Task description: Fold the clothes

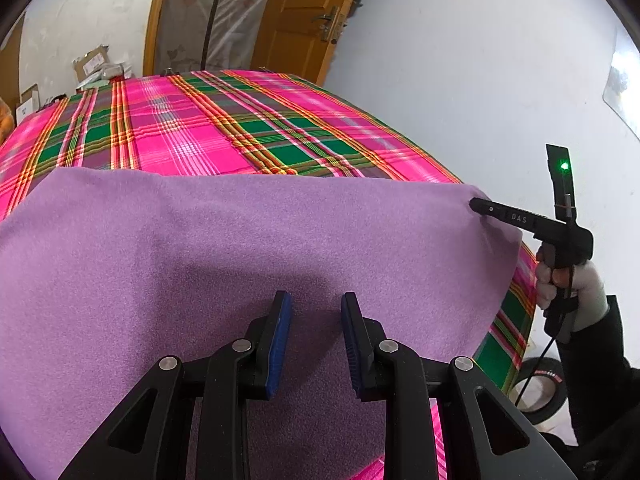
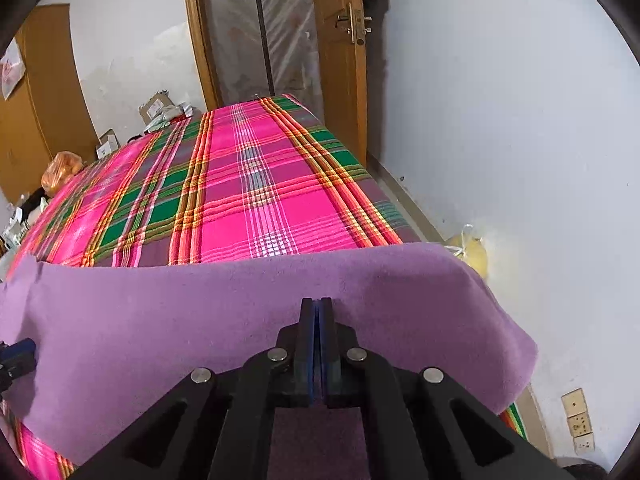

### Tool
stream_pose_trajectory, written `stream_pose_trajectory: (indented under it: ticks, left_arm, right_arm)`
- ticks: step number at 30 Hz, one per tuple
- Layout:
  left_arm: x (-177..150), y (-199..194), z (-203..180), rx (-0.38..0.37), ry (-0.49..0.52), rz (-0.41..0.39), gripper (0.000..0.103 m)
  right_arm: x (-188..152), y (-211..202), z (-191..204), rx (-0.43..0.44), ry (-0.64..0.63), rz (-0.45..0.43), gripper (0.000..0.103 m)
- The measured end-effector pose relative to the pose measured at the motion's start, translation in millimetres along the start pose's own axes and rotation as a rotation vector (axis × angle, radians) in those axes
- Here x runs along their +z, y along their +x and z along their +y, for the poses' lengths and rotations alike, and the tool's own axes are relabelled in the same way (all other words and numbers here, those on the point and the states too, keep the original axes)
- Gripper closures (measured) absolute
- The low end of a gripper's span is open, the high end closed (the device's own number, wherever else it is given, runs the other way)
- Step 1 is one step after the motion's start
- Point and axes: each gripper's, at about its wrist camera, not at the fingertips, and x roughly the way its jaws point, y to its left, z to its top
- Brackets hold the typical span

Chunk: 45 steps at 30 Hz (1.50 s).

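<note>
The purple fleece cloth (image 1: 240, 248) lay spread across the near end of a bed covered in a pink and green plaid sheet (image 1: 208, 128), its far edge running straight across the sheet and its right side draping over the bed's edge, probably laid flat so a fold could be made cleanly. The left gripper (image 1: 316, 312) hovered over the near part of the cloth with its blue-padded jaws partly apart and nothing between them; whether the tips touched the fleece could not be told. The right gripper (image 2: 317, 308) had its jaws pressed together, and in the left wrist view its tip sat at the cloth's far right corner, likely to pinch that corner for lifting; whether any fleece was actually caught between the pads could not be made out in either view. A gloved hand (image 1: 568, 280) held the right tool's handle near the white wall (image 1: 460, 80). The cloth's near edge was hidden beneath both grippers, so its full shape, and what kind of garment it was, stayed unclear. Beyond the bed stood a wooden door (image 2: 340, 60) and some boxes (image 2: 156, 110), too small to read.
</note>
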Motion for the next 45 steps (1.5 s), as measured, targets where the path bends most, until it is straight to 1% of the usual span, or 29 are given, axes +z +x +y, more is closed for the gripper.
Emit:
stream_pose_trajectory:
  ticks: [17, 23, 28, 31, 34, 37, 39, 40, 42, 45]
  left_arm:
    - [0.6, 0.9, 0.2, 0.0, -0.005, -0.003, 0.076]
    - [-0.1, 1.3, -3.4, 0.024, 0.011, -0.004, 0.076]
    - [-0.3, 1.5, -2.3, 0.021, 0.007, -0.006, 0.076]
    - [-1.0, 1.0, -2.1, 0.022, 0.005, -0.008, 0.076]
    - [-1.4, 0.7, -2.0, 0.022, 0.004, -0.01, 0.077]
    - [-1.5, 0.4, -0.7, 0.014, -0.003, -0.011, 0.076]
    - [-1.4, 0.2, 0.3, 0.009, -0.009, -0.012, 0.076]
    - [-1.3, 0.2, 0.5, 0.007, -0.011, -0.013, 0.076]
    - [-1.2, 0.3, 0.2, 0.007, -0.012, -0.013, 0.076]
    - [-1.3, 0.2, -0.3, 0.01, -0.011, -0.014, 0.076]
  right_arm:
    - [-2.7, -3.9, 8.8, -0.028, -0.032, 0.002, 0.101]
    - [-6.8, -10.6, 9.9, -0.02, -0.043, 0.001, 0.101]
    - [-10.1, -15.8, 26.3, 0.043, -0.08, 0.005, 0.101]
    - [-10.3, -13.6, 28.3, 0.057, -0.103, 0.009, 0.1]
    - [-3.4, -10.9, 8.9, 0.02, -0.049, 0.015, 0.1]
    - [1.6, -10.5, -15.6, -0.059, 0.026, 0.018, 0.1]
    - [0.6, -14.8, -22.7, -0.067, 0.055, 0.015, 0.1]
    - [-2.0, -18.2, -19.1, -0.055, 0.046, 0.007, 0.096]
    - [-9.3, -24.2, -3.6, -0.01, 0.003, -0.008, 0.096]
    - [-26.0, -31.2, 33.7, 0.051, -0.098, -0.019, 0.094]
